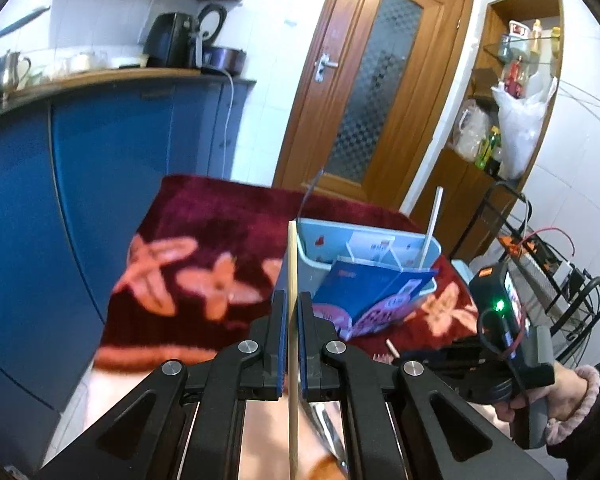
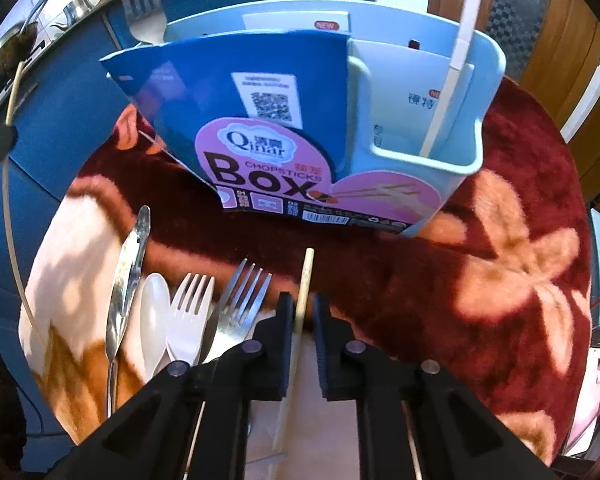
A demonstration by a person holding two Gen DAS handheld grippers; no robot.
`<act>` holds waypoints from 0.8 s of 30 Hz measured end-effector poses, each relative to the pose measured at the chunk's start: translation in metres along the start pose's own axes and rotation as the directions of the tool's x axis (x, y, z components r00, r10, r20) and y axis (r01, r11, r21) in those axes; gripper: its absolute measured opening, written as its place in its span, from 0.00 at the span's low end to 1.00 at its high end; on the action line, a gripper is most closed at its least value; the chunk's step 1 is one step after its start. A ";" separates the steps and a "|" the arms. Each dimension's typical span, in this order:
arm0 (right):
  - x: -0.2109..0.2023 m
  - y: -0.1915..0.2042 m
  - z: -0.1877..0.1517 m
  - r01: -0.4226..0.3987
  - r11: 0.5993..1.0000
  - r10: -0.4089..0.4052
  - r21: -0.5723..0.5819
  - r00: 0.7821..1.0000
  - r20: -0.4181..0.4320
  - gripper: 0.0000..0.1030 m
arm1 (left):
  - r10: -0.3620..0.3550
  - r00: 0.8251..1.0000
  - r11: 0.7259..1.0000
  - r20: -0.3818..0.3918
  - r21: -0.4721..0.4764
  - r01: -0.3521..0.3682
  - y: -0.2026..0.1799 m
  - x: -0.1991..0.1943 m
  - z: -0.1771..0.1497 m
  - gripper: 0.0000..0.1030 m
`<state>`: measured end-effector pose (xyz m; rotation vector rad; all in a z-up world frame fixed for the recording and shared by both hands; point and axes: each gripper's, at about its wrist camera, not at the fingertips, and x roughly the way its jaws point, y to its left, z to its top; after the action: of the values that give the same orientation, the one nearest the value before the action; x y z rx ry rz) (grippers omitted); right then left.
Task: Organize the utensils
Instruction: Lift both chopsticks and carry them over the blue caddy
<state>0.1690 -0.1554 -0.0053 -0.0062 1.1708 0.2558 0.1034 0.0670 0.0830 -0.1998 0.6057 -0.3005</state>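
The left gripper (image 1: pixel 289 320) is pressed together on a wooden chopstick (image 1: pixel 292 264), which stands upright between the pads and rises above the fingertips, raised clear of the red floral cloth (image 1: pixel 204 216); the right gripper (image 2: pixel 302 312) has its jaws drawn in around a second chopstick (image 2: pixel 305 280) lying on the cloth, tip pointing toward the holder; whether the pads press it cannot be told. The pale blue chopstick holder (image 2: pixel 428 128) stands toward the far edge of the cloth, a white chopstick (image 2: pixel 456 60) upright in its side compartment and a blue printed card (image 2: pixel 260 120) leaning on its front. At the near left edge lie a metal knife (image 2: pixel 126 280), white spoon (image 2: pixel 154 312), white fork (image 2: pixel 188 312) and metal fork (image 2: pixel 240 300), just beside the right gripper; the right half of the cloth lies bare.
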 end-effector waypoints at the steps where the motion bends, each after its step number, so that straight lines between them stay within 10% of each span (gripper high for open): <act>1: -0.002 -0.002 -0.001 -0.008 1.000 0.008 0.007 1.000 0.011 0.07 | -0.004 1.000 1.000 0.014 -0.003 0.004 0.000 -0.001 0.003 0.04; 12: -0.072 -0.018 -0.027 -0.092 0.995 0.079 0.026 0.948 0.309 0.06 | 0.038 0.982 0.999 0.186 0.002 -0.039 -0.017 -0.013 0.039 0.04; 24: -0.125 -0.019 -0.044 -0.075 0.996 0.036 0.037 0.782 0.622 0.06 | 0.079 0.921 0.991 0.382 0.069 -0.114 -0.057 0.000 0.081 0.04</act>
<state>0.0877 -0.2043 0.0886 0.1576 0.5114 0.2488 0.1383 0.0213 0.1643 -0.1352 0.2157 -0.1857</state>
